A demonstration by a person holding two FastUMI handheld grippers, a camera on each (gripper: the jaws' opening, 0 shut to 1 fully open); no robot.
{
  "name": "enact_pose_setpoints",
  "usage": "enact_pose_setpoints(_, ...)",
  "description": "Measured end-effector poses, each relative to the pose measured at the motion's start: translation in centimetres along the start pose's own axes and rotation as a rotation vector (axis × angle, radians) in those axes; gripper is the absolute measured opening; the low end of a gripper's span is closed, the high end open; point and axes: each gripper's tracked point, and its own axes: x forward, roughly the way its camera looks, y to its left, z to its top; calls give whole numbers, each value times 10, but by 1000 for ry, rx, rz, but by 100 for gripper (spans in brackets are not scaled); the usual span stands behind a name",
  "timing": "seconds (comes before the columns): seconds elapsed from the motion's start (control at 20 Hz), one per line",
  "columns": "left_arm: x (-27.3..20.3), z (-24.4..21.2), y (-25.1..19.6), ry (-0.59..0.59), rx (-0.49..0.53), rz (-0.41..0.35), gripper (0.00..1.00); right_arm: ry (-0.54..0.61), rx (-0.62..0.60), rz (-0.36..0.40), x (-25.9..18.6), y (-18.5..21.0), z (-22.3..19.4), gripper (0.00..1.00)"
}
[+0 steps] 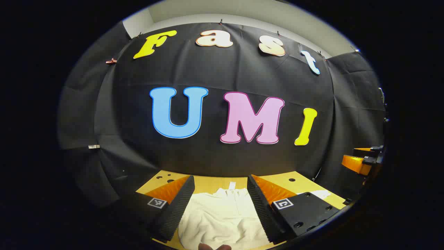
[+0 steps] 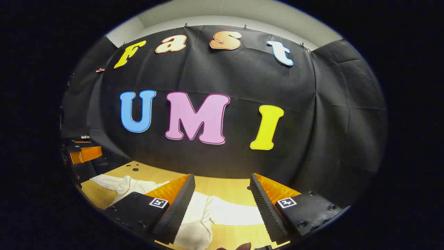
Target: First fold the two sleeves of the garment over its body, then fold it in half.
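Observation:
A white garment [image 1: 222,217] lies spread on the wooden table [image 1: 277,180], its collar end away from me. In the left gripper view my left gripper [image 1: 220,208] hovers above the garment's body, open, nothing between its ribbed black fingers [image 1: 178,208]. In the right gripper view the garment [image 2: 203,215] stretches to the left, and one sleeve [image 2: 236,214] lies out flat across the table toward the right. My right gripper [image 2: 220,210] hangs open over that sleeve, apart from the cloth. The right gripper [image 1: 360,161] shows at the left view's far right edge, and the left gripper [image 2: 81,154] at the right view's far left.
The table [image 2: 229,189] runs back to the black cloth wall, with small holes [image 2: 133,168] near its far edge. A bit of white cloth [image 1: 322,193] lies at the right in the left gripper view. A fingertip [image 1: 211,247] shows at the bottom.

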Motion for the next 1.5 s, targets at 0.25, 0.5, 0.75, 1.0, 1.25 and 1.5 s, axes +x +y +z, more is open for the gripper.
enact_pose_setpoints(0.25, 9, 0, -13, 4, 17, -15, 95, 4, 15, 16, 8, -1, -1, 98)
enact_pose_setpoints(0.5, 16, 0, -23, 15, 27, -23, 95, 3, 30, 24, 12, -5, -1, 98)
enact_pose_setpoints(0.75, 19, -4, -31, 24, 30, -17, 95, 10, 18, 19, 15, -18, -5, 98)
enact_pose_setpoints(1.0, 19, -10, -41, 38, 36, -13, 95, 129, -25, -65, 27, -68, -44, 98)
enact_pose_setpoints(1.25, 17, -18, -45, 58, 46, 9, 95, 300, -49, -142, 46, -141, -102, 98)
enact_pose_setpoints(1.5, 17, -28, -55, 90, 52, 35, 95, 478, -8, -175, 76, -196, -179, 98)
